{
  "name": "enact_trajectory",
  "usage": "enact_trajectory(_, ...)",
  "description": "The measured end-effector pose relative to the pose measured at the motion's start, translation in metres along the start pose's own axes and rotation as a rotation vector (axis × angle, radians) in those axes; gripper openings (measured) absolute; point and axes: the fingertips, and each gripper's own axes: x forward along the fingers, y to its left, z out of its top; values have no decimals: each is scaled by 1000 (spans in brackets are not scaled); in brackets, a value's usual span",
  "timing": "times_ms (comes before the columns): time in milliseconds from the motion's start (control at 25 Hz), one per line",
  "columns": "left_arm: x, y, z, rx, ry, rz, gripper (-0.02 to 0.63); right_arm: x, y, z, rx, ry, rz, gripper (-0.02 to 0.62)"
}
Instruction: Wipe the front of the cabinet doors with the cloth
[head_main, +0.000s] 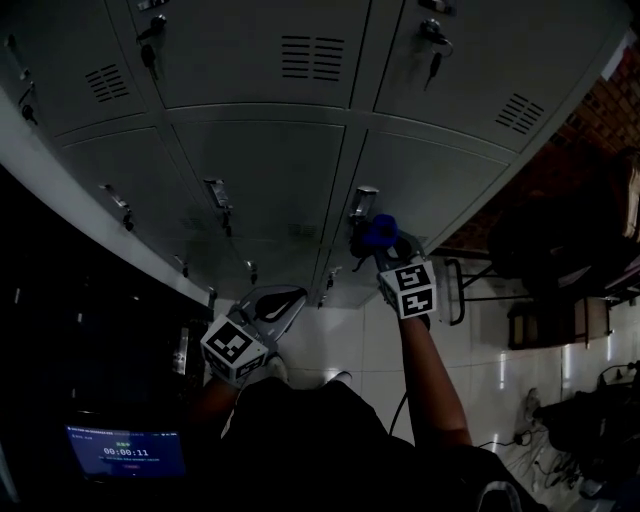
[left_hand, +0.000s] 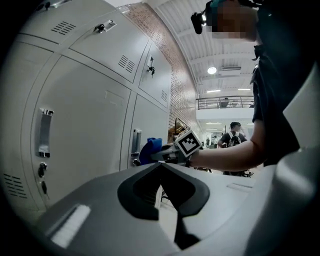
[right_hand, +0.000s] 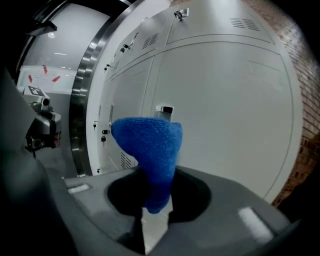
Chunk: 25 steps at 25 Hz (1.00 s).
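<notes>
Grey locker doors (head_main: 270, 170) fill the wall ahead. My right gripper (head_main: 388, 250) is shut on a blue cloth (head_main: 380, 232) and holds it against a lower door, beside its metal handle (head_main: 362, 203). In the right gripper view the cloth (right_hand: 150, 150) sticks up out of the shut jaws (right_hand: 155, 200), in front of the door (right_hand: 225, 110) and its handle (right_hand: 164, 111). My left gripper (head_main: 282, 300) hangs lower and to the left, away from the doors, shut and with nothing in it (left_hand: 161, 169). From there the cloth (left_hand: 149, 150) shows at the door handle (left_hand: 135, 145).
Keys hang in the upper locks (head_main: 433, 40). A brick wall (head_main: 600, 110) adjoins the lockers on the right, with dark chair frames (head_main: 470, 290) and cables (head_main: 540, 430) on the white tiled floor. A lit screen (head_main: 125, 452) glows low on the left. A person (left_hand: 234, 134) stands far off.
</notes>
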Motion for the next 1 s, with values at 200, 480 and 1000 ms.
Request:
enact_trajectory(200,-24,11,-3,-18,6,56,6,28,20,5,-26,11,34,80)
enact_trajectory(480,-43,22,-5,-27,7,98,6,40,11,4,21,3,14,80)
enact_trajectory(1000,-8,4,-2,-13,18,19,6,-2,-71,-47,71,86,-144,80)
